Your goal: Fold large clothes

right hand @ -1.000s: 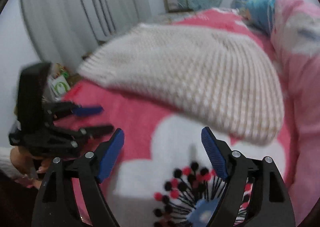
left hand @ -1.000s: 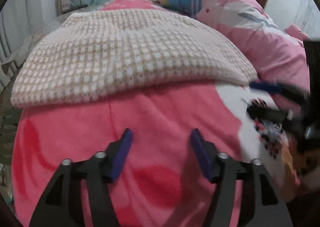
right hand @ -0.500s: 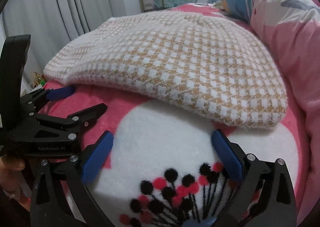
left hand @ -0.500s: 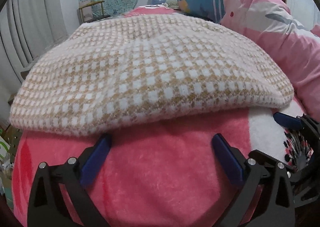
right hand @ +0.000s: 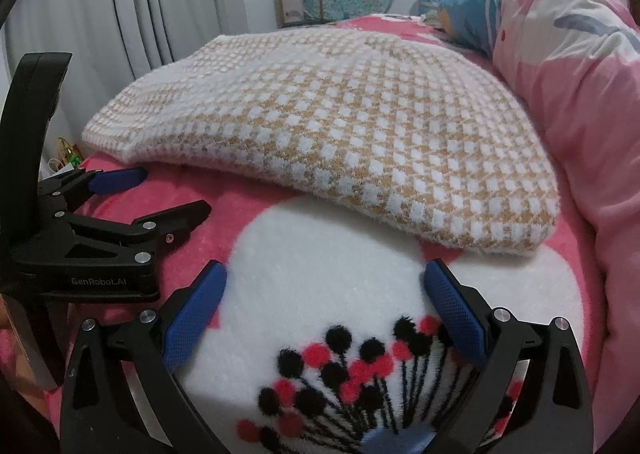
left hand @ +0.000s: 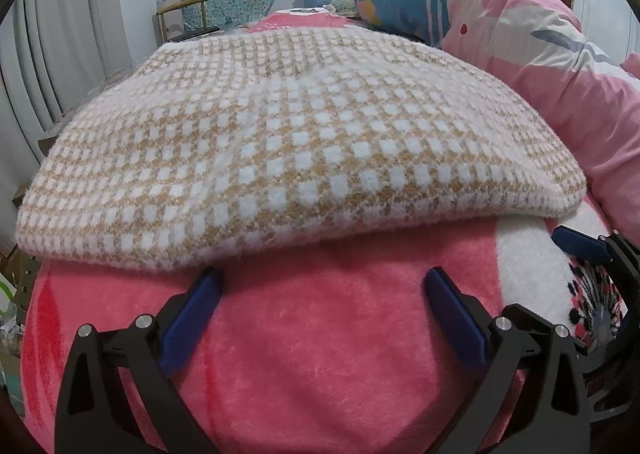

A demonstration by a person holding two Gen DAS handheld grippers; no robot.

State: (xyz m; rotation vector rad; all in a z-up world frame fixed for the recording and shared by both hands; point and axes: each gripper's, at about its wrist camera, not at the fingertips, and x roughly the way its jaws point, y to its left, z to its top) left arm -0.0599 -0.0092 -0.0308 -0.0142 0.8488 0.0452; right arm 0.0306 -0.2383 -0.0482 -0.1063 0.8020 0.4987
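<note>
Sweater [left hand: 304, 150] lies folded on my pink blanket [left hand: 320, 354]. Left tool [left hand: 320, 286] and right tool [right hand: 326, 278] both gape wide, holding nothing.

A folded tan-and-white checked knit garment [right hand: 340, 142] lies on a fuzzy pink blanket [right hand: 248, 210]. The right gripper [right hand: 325, 286] hovers wide open near its edge; the left gripper [right hand: 160, 194], also open, is alongside.

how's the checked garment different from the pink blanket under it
The checked garment is tan-and-white check; the pink blanket is plain pink with a white flower patch. The garment is a folded, thick-edged stack; the blanket lies spread flat beneath it. Both look soft and fuzzy.
</note>
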